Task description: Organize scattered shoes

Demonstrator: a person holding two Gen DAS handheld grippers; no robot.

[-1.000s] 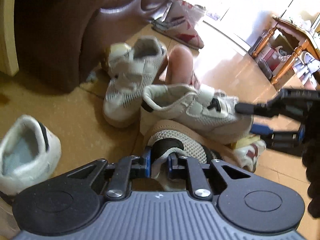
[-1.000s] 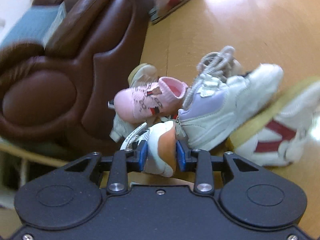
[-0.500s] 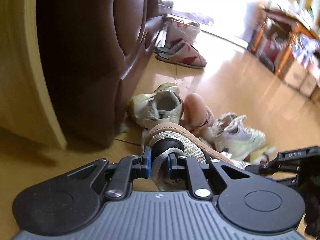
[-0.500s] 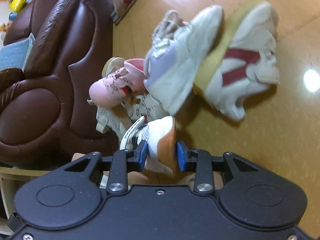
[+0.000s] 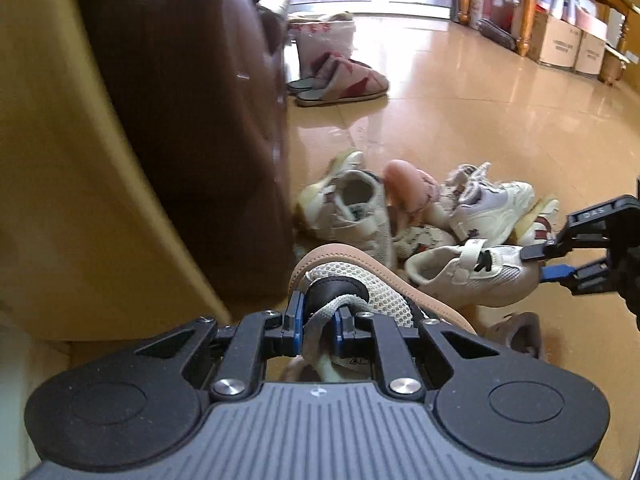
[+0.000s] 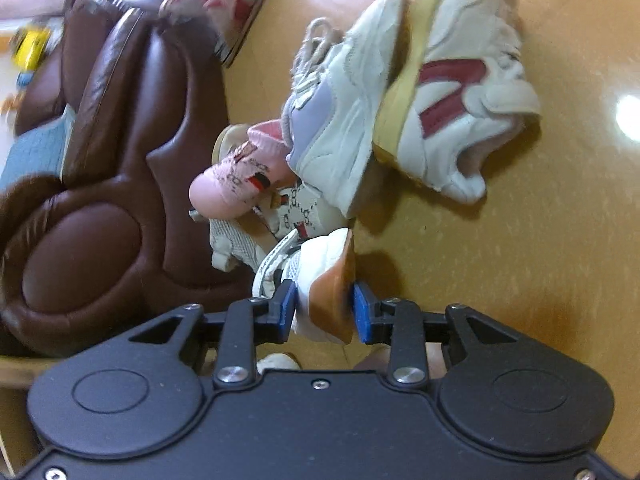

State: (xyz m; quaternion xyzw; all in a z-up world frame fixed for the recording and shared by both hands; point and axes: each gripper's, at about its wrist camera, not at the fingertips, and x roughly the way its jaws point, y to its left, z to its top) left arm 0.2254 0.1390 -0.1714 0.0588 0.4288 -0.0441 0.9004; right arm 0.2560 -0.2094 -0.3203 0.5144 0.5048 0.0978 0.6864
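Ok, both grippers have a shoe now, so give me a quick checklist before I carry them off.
1. Left gripper shut on the tan-soled mesh shoe at its heel loop: ok.
2. Right gripper shut on the white strap shoe across its toe: ok.
3. White strap shoe free of the pile: cannot tell, it hangs close above the other shoes.
4. The two held shoes apart from each other: ok in the left view.
5. Brown sofa beside the left gripper: ok, not touching.
6. Where the shoes should go: cannot tell, no rack in view.
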